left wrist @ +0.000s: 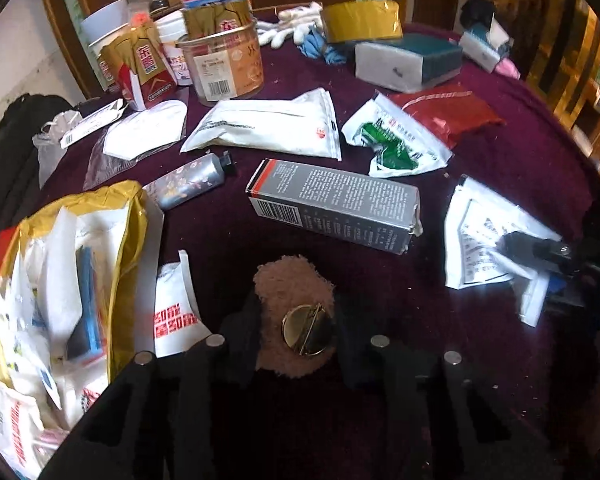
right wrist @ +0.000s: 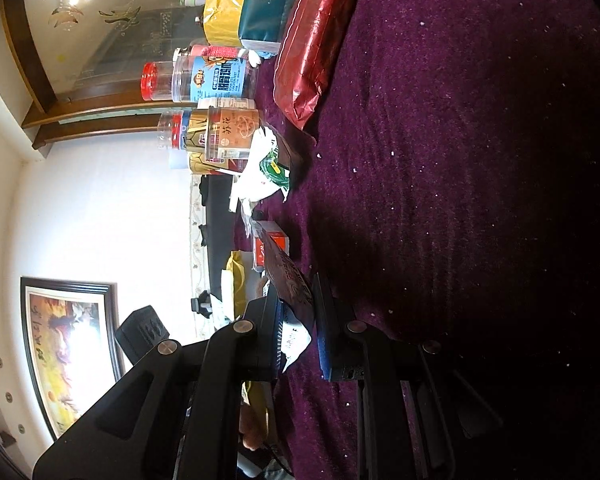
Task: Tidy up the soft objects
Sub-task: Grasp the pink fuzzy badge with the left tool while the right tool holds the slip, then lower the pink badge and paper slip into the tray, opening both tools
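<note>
A round table covered in a dark purple cloth [left wrist: 500,160] is crowded with packets and boxes.

In the left wrist view, the left gripper [left wrist: 296,320] is near the bottom centre, its two black fingers closed against the sides of a fluffy tan puff [left wrist: 288,284] with a round gold pin-back disc [left wrist: 306,330] fixed to it. The puff appears to sit on the cloth, though the view does not settle whether it is lifted.

Just left of it stands an open gold-edged bag [left wrist: 72,280] stuffed with white packets. Beyond the puff lies a grey carton [left wrist: 336,204] on its side, and to the carton's left a dark floral tube [left wrist: 188,184]. Farther off lie a white pouch [left wrist: 268,124], a green-and-white sachet [left wrist: 396,140] and a red foil packet [left wrist: 448,110]. At the far left stands a clear jar [left wrist: 224,64].

At the right edge, the right gripper [left wrist: 516,244] pinches a white printed sachet [left wrist: 484,240].

The right wrist view is rolled sideways. There the right gripper's [right wrist: 296,320] fingers clamp that same sachet [right wrist: 292,292], which looks dark and backlit, just over the cloth [right wrist: 460,160]. The red foil packet [right wrist: 316,40] lies farther away.
</note>
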Demonstrator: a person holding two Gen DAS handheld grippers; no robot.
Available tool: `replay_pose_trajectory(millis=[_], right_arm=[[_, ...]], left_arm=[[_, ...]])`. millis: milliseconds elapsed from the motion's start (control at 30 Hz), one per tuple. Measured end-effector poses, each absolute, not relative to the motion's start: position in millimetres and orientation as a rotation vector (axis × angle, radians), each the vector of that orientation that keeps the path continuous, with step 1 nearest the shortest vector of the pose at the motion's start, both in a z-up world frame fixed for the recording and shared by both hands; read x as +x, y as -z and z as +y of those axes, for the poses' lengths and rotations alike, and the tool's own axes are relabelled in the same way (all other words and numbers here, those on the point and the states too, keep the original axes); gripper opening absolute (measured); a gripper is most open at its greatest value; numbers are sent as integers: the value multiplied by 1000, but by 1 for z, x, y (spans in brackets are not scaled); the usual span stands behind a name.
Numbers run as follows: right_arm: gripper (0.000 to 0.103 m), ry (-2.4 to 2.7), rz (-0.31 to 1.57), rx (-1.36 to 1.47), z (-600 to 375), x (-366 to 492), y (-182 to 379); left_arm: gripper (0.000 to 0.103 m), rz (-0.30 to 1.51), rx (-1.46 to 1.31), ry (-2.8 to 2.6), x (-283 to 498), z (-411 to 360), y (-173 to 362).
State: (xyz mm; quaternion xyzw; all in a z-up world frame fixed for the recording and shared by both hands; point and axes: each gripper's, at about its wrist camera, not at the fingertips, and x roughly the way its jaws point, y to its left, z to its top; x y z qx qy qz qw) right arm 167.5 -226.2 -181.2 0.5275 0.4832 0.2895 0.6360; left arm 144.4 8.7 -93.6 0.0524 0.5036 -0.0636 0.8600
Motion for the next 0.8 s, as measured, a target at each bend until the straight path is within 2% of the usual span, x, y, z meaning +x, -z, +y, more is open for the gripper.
replay_pose_trajectory(millis=[400, 800], right_arm=[[14, -659, 1092, 1167, -222, 168, 178], [12, -626, 1075, 1043, -214, 169, 173]], left_arm=[[32, 956, -42, 305, 71, 6, 65], [32, 916, -56, 406, 19, 3, 57]])
